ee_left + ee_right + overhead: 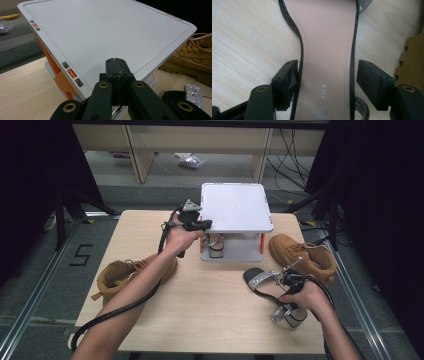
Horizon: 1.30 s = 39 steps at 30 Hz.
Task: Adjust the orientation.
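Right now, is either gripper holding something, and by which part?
Nothing. The right gripper stands open astride the sandal at its middle; the left gripper is shut, empty.

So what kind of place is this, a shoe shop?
More likely a lab recording setup: a small wooden table ringed by black curtains, loose cables on the floor, and shoes as props, like the tan boot.

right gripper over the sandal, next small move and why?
Probably close the right gripper on the black heeled sandal with the pink insole. Its jaws straddle the sole's narrow waist, the left pad at the edge, the right one still apart, so nothing is gripped yet.
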Motion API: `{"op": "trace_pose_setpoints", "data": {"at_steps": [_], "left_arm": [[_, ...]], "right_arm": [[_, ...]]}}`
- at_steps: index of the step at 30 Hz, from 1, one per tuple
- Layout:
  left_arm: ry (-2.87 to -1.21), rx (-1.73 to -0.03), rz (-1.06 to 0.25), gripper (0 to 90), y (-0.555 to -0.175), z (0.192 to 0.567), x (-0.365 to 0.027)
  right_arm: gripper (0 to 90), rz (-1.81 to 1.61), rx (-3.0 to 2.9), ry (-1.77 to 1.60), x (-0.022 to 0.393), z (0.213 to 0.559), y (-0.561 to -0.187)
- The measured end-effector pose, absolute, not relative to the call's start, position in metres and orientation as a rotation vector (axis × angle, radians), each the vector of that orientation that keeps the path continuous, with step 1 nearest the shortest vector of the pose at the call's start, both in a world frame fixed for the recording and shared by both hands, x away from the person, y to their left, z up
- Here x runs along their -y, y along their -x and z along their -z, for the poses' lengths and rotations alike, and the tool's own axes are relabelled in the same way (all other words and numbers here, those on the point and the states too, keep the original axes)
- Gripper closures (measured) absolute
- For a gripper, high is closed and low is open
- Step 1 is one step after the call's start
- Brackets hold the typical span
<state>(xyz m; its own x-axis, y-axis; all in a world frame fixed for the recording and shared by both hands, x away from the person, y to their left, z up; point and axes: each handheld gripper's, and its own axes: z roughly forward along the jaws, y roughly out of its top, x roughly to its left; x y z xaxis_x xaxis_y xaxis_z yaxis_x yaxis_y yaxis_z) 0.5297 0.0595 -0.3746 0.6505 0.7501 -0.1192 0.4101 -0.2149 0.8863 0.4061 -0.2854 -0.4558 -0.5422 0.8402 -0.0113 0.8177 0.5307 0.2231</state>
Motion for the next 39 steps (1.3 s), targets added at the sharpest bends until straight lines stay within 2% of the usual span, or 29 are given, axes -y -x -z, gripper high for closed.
{"op": "trace_pose_setpoints", "data": {"at_steps": [21, 23, 32, 39], "left_arm": [[-1.845, -0.915, -0.412, 90.0, -0.530, 0.375, -0.059], [-1.846, -0.915, -0.411, 90.0, -0.530, 0.374, -0.059], [-1.849, -0.914, -0.410, 90.0, -0.530, 0.374, -0.059], [-1.851, -0.913, -0.411, 90.0, -0.530, 0.374, -0.059]], "right_arm": [[37.3, -0.211, -2.702, -1.493, 0.276, 0.468, -0.414], [37.8, -0.199, -2.719, -1.405, 0.278, 0.468, -0.417], [41.5, -0.163, -2.698, -1.466, 0.275, 0.468, -0.417], [43.0, -0.161, -2.619, -1.636, 0.270, 0.466, -0.414]]}}
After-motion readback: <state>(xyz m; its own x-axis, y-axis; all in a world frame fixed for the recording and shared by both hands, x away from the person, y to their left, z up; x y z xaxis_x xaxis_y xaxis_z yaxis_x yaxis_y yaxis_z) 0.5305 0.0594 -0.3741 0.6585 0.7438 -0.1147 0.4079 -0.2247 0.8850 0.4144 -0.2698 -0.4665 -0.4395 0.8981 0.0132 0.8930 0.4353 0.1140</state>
